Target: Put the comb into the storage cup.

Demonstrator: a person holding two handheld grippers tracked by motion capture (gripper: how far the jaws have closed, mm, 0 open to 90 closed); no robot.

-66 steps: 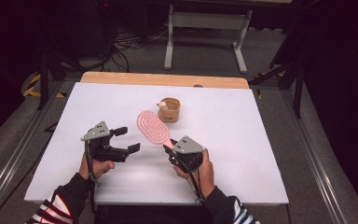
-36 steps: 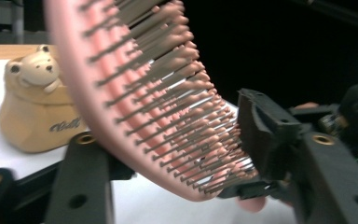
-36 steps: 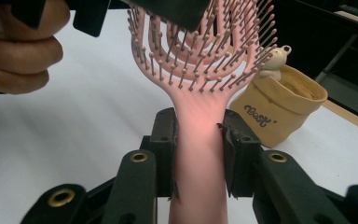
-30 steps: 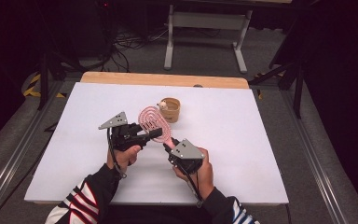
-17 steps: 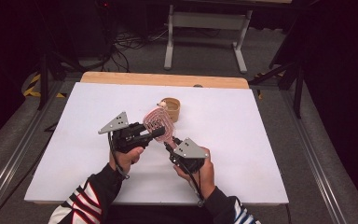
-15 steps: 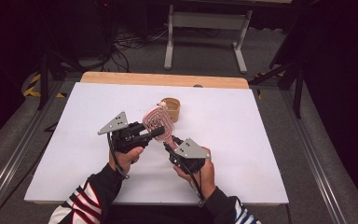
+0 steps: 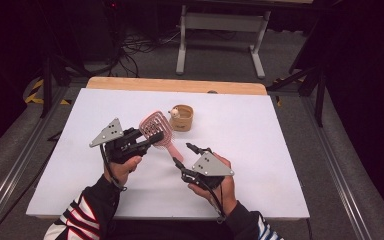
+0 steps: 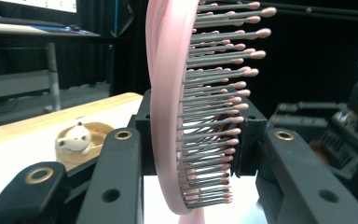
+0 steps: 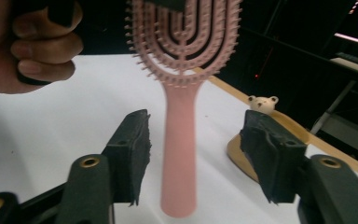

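Note:
A pink hairbrush (image 7: 155, 128) is held off the white table (image 7: 280, 150) by its head, with my left gripper (image 7: 147, 140) shut on it. In the left gripper view the brush head (image 8: 168, 93) stands edge-on between the jaws, its bristles pointing right. My right gripper (image 7: 182, 155) is open just below the handle's end. In the right gripper view the handle (image 9: 179, 154) hangs between the spread pads (image 9: 133, 144) without touching either. A small tan cup with a white bear figure (image 7: 182, 117) stands on the table just behind the brush.
The bear cup (image 9: 260, 104) sits to the right past my right jaw, and low at the left (image 8: 80, 139) in the left gripper view. A wooden strip (image 7: 180, 85) runs along the table's far edge. A hand (image 9: 37, 46) grips the left gripper.
My left gripper came in from the left and closed on the brush head. My right gripper, earlier shut on the handle, has opened and drawn back a little.

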